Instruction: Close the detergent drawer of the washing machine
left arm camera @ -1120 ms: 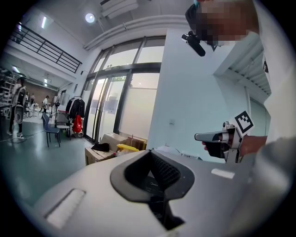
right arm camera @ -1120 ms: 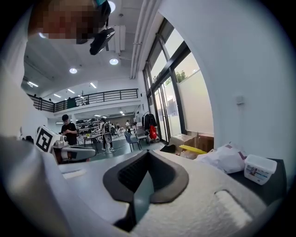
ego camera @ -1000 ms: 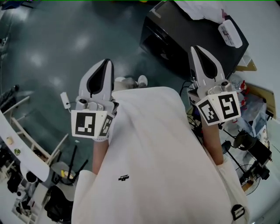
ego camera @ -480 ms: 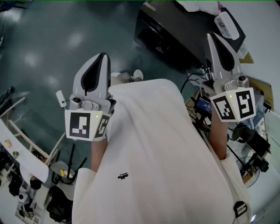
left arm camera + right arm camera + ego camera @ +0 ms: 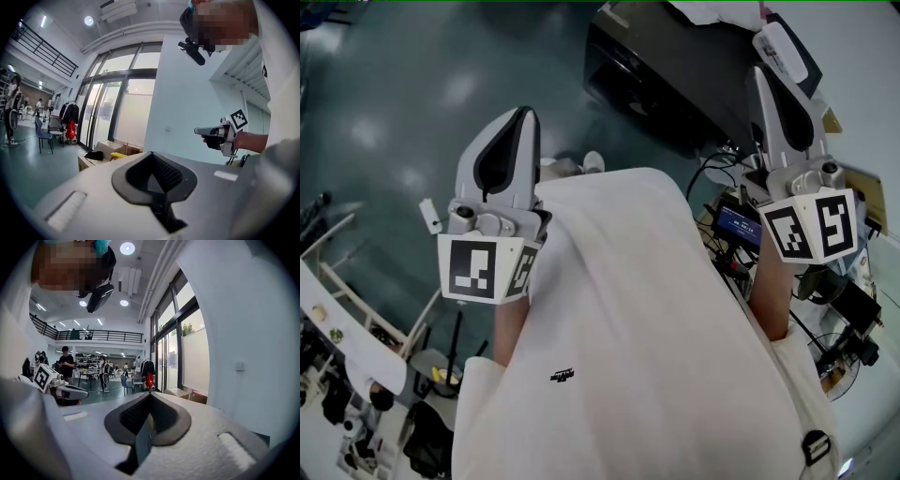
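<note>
No washing machine or detergent drawer shows in any view. In the head view my left gripper is held out over the dark floor, left of the person's white shirt; its jaws are shut and hold nothing. My right gripper is raised at the right, over a black cabinet, shut and empty too. The left gripper view looks along the shut left gripper toward a white wall and tall windows, with the right gripper at its right. In the right gripper view the shut right gripper points into a large hall.
A white cloth lies on the black cabinet. Cables and small electronics sit at the person's right, and a white rack stands lower left. Cardboard boxes stand by the windows. People and chairs stand far off in the hall.
Both grippers have risen in the head view. The right one moved up and to the right, over the black cabinet; the left one shifted slightly up. Both stayed shut.
</note>
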Action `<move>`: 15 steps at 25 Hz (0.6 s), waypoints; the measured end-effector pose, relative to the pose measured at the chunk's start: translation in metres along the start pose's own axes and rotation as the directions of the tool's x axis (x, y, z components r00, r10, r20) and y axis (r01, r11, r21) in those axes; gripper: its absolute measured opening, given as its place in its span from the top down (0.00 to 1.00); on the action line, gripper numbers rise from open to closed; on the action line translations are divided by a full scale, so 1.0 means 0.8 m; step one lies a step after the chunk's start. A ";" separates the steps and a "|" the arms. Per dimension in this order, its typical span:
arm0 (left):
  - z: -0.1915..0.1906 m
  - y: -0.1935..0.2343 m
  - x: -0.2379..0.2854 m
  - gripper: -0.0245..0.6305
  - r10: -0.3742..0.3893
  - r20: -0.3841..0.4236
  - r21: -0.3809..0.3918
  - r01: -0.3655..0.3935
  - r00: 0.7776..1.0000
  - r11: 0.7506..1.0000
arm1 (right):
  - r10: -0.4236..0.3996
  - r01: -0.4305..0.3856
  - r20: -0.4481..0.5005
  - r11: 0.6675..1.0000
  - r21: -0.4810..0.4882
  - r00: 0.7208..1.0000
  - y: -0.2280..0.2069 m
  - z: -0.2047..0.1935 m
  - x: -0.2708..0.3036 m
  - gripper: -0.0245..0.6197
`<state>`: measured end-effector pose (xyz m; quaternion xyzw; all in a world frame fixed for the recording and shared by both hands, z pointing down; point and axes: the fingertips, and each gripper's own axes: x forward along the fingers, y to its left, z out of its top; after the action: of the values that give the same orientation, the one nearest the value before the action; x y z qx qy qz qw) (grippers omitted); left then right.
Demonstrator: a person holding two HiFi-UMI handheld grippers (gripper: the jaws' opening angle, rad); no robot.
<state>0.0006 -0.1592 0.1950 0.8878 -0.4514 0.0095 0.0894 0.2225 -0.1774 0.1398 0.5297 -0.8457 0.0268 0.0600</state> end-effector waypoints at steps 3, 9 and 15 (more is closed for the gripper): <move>0.002 -0.006 0.006 0.93 -0.014 -0.005 0.001 0.014 1.000 1.000 | 0.000 0.000 -0.002 1.000 0.007 1.000 -0.002 -0.001 -0.001 0.96; 0.000 -0.014 0.016 0.93 -0.035 -0.022 0.003 0.035 0.999 0.999 | -0.006 0.006 -0.006 1.000 0.019 1.000 -0.007 -0.007 -0.003 0.96; 0.000 -0.015 0.024 0.93 -0.044 -0.025 0.004 0.044 0.999 0.999 | -0.012 0.012 -0.009 1.000 0.023 1.000 -0.010 -0.010 -0.004 0.96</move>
<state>0.0220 -0.1675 0.1953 0.8975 -0.4306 0.0196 0.0930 0.2319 -0.1773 0.1472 0.5353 -0.8418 0.0386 0.0579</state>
